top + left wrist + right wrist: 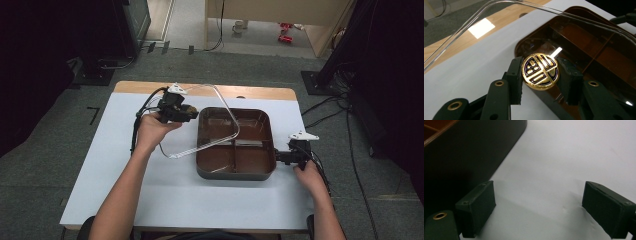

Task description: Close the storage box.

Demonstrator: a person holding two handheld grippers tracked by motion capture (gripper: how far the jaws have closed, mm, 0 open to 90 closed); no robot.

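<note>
A dark brown tray (235,173) with several compartments stands at the middle of the white table (125,170). My left gripper (187,113) is shut on a round gold knob (540,71) that belongs to a clear lid (231,119). The lid hangs tilted, partly over the tray's left half and partly over the table. In the left gripper view the lid's rim (579,16) arcs above the tray (529,40). My right gripper (278,156) rests beside the tray's right wall (474,152). Its jaws (539,207) stand wide open with bare table between them.
The table's wooden back edge (150,87) shows behind the lid. Cables (137,125) trail from the left gripper. Dark stands and cables crowd the floor around the table. Bare table lies in front of the tray.
</note>
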